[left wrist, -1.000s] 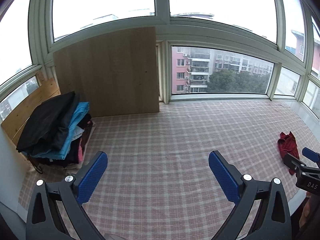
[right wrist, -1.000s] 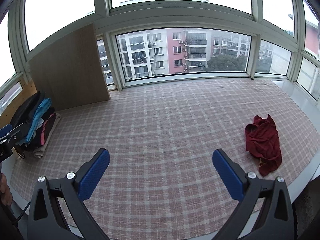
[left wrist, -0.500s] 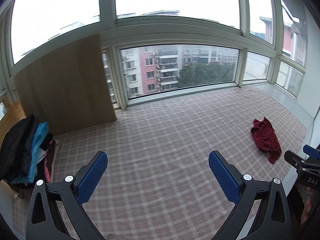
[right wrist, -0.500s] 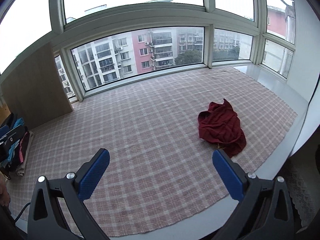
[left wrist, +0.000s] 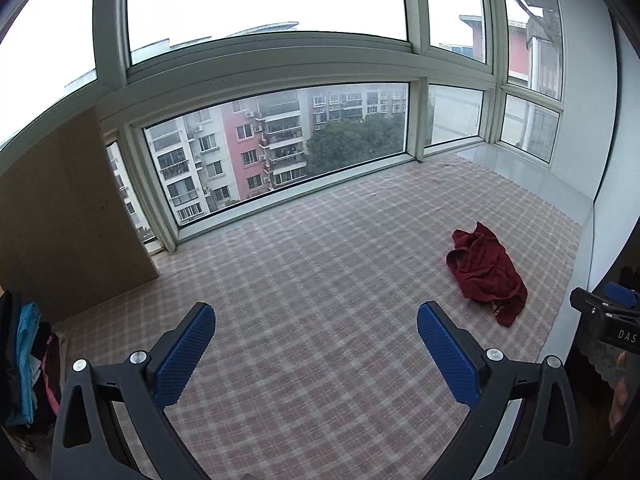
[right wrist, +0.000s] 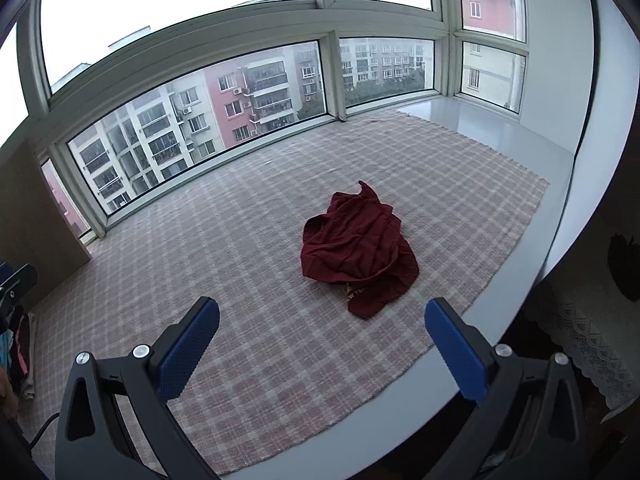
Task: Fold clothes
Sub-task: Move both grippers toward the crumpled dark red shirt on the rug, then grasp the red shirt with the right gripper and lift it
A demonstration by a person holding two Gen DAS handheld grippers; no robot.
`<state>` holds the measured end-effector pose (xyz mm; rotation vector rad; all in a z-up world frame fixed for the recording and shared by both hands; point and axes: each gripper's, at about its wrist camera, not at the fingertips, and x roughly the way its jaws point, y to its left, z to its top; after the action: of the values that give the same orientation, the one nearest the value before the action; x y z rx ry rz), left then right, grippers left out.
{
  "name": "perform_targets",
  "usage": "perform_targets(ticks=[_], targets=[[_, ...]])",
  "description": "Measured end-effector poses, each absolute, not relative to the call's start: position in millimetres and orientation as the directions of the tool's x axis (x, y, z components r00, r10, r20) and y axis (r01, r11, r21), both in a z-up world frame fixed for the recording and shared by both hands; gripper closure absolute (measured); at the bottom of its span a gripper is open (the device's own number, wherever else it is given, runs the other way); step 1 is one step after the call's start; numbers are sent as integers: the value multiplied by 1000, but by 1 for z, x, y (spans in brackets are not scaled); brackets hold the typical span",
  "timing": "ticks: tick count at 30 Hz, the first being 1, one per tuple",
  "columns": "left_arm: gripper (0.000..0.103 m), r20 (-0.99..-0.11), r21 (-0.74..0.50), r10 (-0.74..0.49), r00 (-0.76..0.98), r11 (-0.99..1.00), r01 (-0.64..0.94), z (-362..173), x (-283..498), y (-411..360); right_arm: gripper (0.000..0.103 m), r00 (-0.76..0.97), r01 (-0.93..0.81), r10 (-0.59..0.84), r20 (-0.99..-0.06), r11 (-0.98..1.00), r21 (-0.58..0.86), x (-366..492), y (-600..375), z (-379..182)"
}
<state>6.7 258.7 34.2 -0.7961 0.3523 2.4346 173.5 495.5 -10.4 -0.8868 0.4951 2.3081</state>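
Holding both claws spread and empty above the checked surface (right wrist: 248, 280), I judge the folding not yet begun. One crumpled dark red garment (right wrist: 358, 254) lies near the surface's right edge, just ahead of my right claw (right wrist: 322, 344) and well right of my left claw (left wrist: 316, 354). One stack of clothes (left wrist: 28, 364) sits at the far left; whether those are folded, I can't quite tell. The red garment is the one left to do.
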Motion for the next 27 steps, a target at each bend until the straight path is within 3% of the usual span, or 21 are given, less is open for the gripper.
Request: perform_targets(ticks=[7, 15, 22, 24, 27], targets=[[1, -629, 107, 444, -639, -764, -636, 25, -11, 316, 0, -510, -725, 476, -717, -686, 61, 157, 578, -37], [1, -687, 84, 441, -577, -741, -667, 7, -53, 367, 0, -420, -732, 400, -814, -680, 44, 103, 674, -107], [1, -721, 93, 395, -568, -758, -645, -8, -81, 375, 1, -387, -695, 336, -859, -718, 33, 66, 698, -154], [1, -728, 93, 381, -571, -769, -632, -11, -87, 372, 9, -386, -676, 314, -868, -736, 34, 59, 699, -161], [1, -732, 102, 354, -582, -787, -608, -14, -94, 363, 36, -372, -625, 274, -887, -780, 21, 47, 692, -172]])
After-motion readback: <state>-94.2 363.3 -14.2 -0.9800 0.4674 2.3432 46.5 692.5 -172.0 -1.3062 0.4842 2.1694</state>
